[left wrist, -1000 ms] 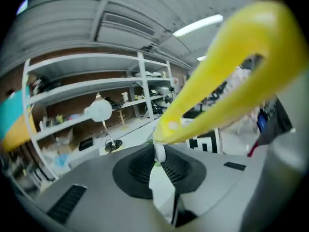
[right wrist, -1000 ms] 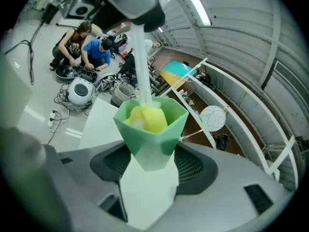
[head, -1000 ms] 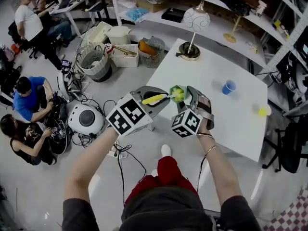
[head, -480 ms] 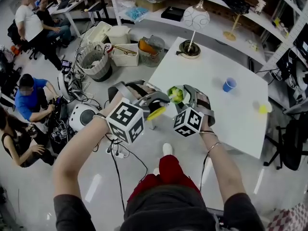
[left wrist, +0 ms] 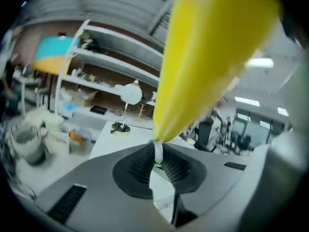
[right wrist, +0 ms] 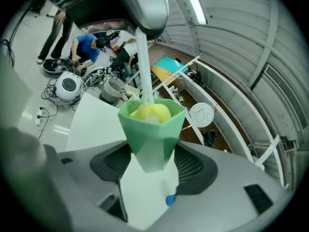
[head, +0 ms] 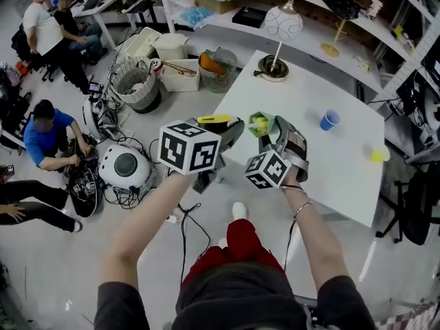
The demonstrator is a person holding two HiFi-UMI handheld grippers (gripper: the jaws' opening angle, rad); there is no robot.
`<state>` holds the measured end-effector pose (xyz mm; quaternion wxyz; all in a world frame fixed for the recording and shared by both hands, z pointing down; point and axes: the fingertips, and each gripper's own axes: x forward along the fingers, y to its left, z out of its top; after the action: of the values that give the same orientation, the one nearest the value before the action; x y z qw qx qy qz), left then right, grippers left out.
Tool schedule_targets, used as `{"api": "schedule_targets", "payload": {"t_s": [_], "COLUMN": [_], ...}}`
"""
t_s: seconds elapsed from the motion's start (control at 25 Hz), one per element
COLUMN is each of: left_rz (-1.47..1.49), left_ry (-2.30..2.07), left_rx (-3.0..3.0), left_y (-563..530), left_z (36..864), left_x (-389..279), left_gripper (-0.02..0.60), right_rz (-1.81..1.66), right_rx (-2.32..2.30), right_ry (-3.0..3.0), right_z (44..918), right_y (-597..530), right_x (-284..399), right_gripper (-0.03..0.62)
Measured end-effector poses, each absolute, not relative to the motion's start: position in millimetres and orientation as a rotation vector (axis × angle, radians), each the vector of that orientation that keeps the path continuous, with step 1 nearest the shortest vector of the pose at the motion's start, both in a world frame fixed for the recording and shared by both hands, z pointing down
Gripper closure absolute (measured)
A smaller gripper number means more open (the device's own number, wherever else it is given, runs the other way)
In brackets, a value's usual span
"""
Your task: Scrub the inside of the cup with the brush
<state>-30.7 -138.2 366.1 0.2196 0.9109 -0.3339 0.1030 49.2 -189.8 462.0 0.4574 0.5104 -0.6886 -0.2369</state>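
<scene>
My right gripper [head: 269,135] is shut on a green faceted cup [head: 259,124], held in the air over the near-left corner of the white table [head: 309,88]. In the right gripper view the cup [right wrist: 151,129] sits between the jaws, mouth away from the camera. The yellow brush head [right wrist: 148,113] is inside it, and the white stem [right wrist: 144,66] runs up to my left gripper [right wrist: 141,4]. My left gripper [head: 221,128] is shut on the brush's yellow handle [head: 214,119]. In the left gripper view the handle [left wrist: 207,47] looms large, with the stem [left wrist: 158,151] pinched between the pads.
A blue cup [head: 328,121] and a small yellow object [head: 375,157] stand on the table, and a lamp [head: 278,29] at its far edge. Baskets [head: 134,84], cables and a white round device [head: 126,167] lie on the floor to the left, near several people [head: 42,133].
My left gripper dipped low to the left, then swung back up and turned, so the brush handle now lies level beside the cup. The right gripper and cup barely moved.
</scene>
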Motion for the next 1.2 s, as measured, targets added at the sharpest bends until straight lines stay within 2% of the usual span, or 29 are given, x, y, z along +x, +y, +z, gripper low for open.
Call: {"api": "schedule_targets", "payload": {"t_s": [0.16,0.32,0.64,0.84,0.92,1.0,1.2], "left_rz": [0.044,0.254,1.319,2.154,2.308,2.18,1.355], "left_ry": [-0.898,-0.877,-0.417,0.171,0.284,0.114,-0.59], "left_rx": [2.232,2.517,3.403,3.56,3.55,3.551,3.31], "left_y": [-149.2,-137.2,-84.5,-61.4,-57.9,-61.0,-87.5], "left_z": [371.8,369.0,377.2,394.3,398.1,395.0,375.7], "left_x": [-44.9,-36.7,-19.4,-28.9,-30.1,-26.5,-15.7], "left_gripper": [0.538,0.537,0.537,0.537,0.536,0.536,0.537], "right_rz": [-0.624,-0.557,-0.465,-0.576,-0.607,-0.608,-0.511], "right_rx": [1.236,1.151,0.886,0.788,0.799,0.847,1.02], "right_ry": [-1.651,-1.724,-1.902,-1.889,-1.875,-1.867,-1.864], "right_z": [461.2,470.8,484.8,486.8,485.3,483.7,483.0], "right_y": [-192.2,-188.6,-169.4,-162.0,-162.3,-164.5,-171.3], "right_x": [46.7,38.7,14.1,4.3,3.3,4.8,14.0], "right_gripper": [0.303,0.303,0.304,0.306,0.306,0.306,0.307]}}
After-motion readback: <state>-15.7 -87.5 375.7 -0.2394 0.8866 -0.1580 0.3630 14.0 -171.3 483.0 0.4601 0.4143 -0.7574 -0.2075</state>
